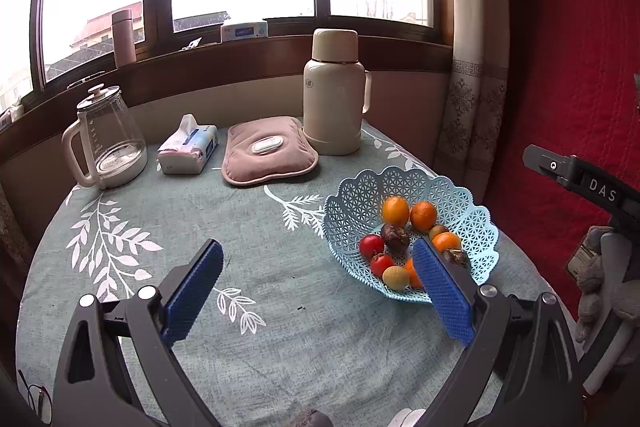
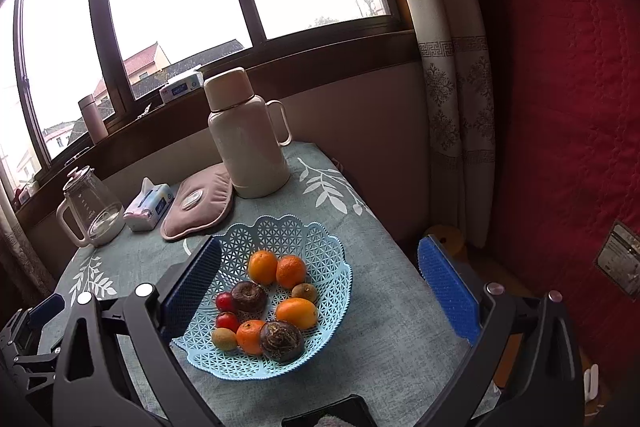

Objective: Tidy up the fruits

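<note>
Fingers [image 1: 192, 291] of the left gripper [image 1: 320, 291] spread wide and released, nothing between the blue pads, hovering over bare green leaf-print cloth on the surface [image 1: 240, 367]. Fingers [image 2: 448, 287] of the right gripper [image 2: 320, 287] likewise spread wide and holding nothing, framing the light blue lattice basket [image 2: 280, 231] from above. In the left wrist view, basket [image 1: 360, 195] at 3 o'clock of the surface, near its edge, partly hidden by the right-hand blue pad. Inside the basket, all fruit gathered together: two oranges [image 2: 262, 267] side by side at 12 o'clock, a dark brown wrinkled fruit [image 2: 249, 295] just left of centre, two small red fruits [image 2: 227, 321] at 9 o'clock, a larger orange fruit [image 2: 296, 313] at 3 o'clock, a small greenish-brown fruit [image 2: 305, 291] just above it, and at 6 o'clock a tangerine [image 2: 250, 337] between a small yellow-green fruit [image 2: 224, 339] and a second dark wrinkled fruit [image 2: 281, 341]. At 12 o'clock of the surface, upright cream thermos flask [image 1: 334, 91]; to its left, a flat pink hot-water pouch [image 1: 268, 151], then a tissue pack [image 1: 188, 147], then a glass kettle [image 1: 108, 139] at 10 o'clock. On the windowsill, a pink tumbler [image 1: 123, 37] and a small box [image 1: 244, 31]. At 3 o'clock in the left wrist view, a gloved hand [image 1: 600, 287] on the other gripper's handle.
</note>
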`<act>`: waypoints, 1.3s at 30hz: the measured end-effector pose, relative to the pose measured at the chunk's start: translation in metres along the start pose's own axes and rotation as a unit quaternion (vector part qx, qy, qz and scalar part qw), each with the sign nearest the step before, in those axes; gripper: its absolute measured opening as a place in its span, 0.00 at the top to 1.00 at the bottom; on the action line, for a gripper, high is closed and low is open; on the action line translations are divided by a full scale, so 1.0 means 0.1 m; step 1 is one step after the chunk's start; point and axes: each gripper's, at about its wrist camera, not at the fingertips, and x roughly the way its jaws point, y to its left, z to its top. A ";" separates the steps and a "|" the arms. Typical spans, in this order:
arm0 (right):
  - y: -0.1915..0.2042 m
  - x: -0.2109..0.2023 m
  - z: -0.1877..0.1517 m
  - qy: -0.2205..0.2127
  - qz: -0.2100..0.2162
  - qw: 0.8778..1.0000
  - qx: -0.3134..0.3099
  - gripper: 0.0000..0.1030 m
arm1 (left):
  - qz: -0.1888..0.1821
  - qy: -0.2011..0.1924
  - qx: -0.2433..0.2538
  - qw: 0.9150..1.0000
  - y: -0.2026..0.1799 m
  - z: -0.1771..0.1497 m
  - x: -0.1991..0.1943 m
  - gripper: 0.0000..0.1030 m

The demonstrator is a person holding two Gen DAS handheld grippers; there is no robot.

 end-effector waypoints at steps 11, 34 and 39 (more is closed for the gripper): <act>0.29 0.12 -0.13 0.029 0.005 0.997 -0.076 0.03 | 0.018 -0.008 0.010 1.000 -0.02 -0.01 -0.03 0.08; 0.54 0.34 -0.52 0.094 0.015 0.982 -0.165 0.03 | 0.046 -0.001 0.021 0.999 0.00 -0.09 0.01 0.08; 0.53 0.35 -0.58 0.103 0.017 0.979 -0.177 0.03 | 0.045 0.004 0.017 0.999 0.00 -0.10 0.05 0.08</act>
